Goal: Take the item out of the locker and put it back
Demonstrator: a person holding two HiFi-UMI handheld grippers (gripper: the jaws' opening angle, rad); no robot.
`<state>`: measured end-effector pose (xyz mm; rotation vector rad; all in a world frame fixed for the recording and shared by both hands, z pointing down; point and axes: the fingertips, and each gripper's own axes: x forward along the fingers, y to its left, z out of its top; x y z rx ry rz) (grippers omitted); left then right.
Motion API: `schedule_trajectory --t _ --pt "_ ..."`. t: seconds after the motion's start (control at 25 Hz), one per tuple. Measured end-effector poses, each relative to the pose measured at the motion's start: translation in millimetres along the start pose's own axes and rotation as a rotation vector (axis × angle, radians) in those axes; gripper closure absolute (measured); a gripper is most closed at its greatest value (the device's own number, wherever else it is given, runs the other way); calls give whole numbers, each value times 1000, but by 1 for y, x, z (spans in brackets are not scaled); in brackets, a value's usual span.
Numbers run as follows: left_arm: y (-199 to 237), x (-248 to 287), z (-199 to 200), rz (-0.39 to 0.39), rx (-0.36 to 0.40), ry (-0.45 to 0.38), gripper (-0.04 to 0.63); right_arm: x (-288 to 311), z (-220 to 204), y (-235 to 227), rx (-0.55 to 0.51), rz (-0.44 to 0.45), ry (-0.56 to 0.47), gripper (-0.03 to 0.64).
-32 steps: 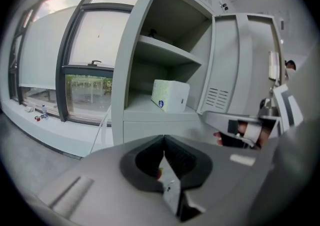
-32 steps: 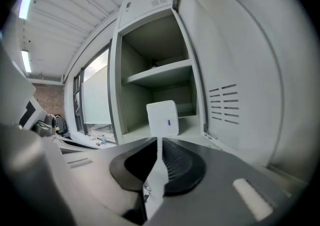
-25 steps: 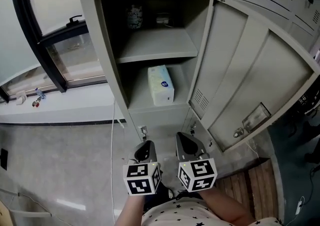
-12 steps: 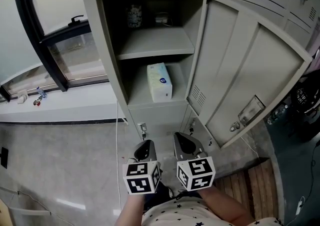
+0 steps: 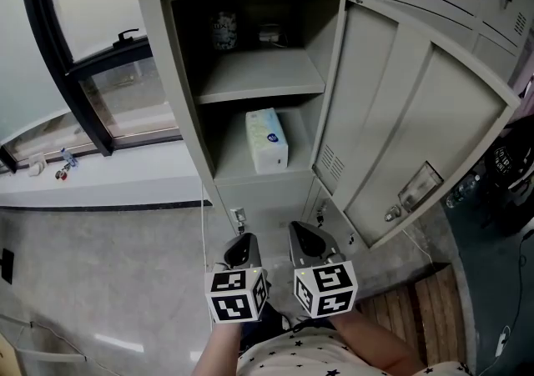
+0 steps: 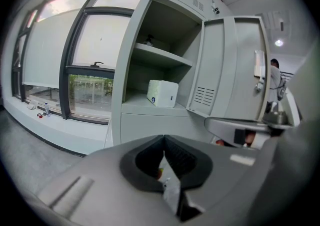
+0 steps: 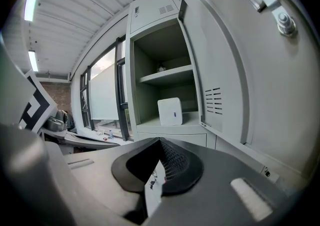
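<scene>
1. The locker (image 5: 177, 99) stands open, and nothing has been taken out yet.
2. The door (image 5: 417, 116) swings out on the right, so a careless reach on that side may knock it.
3. The tissue pack (image 5: 267, 139) stands on the lower shelf (image 5: 238, 167). It looks soft and may crumple or tip back if pinched high.
4. The left tongs (image 5: 242, 245) and right tongs (image 5: 304, 237) are closed and empty, well short of the pack. Unless opened first, they will only shove it.
</scene>
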<state>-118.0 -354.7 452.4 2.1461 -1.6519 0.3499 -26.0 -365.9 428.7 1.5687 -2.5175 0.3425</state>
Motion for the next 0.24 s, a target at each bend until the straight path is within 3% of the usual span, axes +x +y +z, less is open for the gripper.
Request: schedule_trajectory --t 0.24 --pt "1 2 3 -7 4 0 588 3 1 1 -4 -7 2 620"
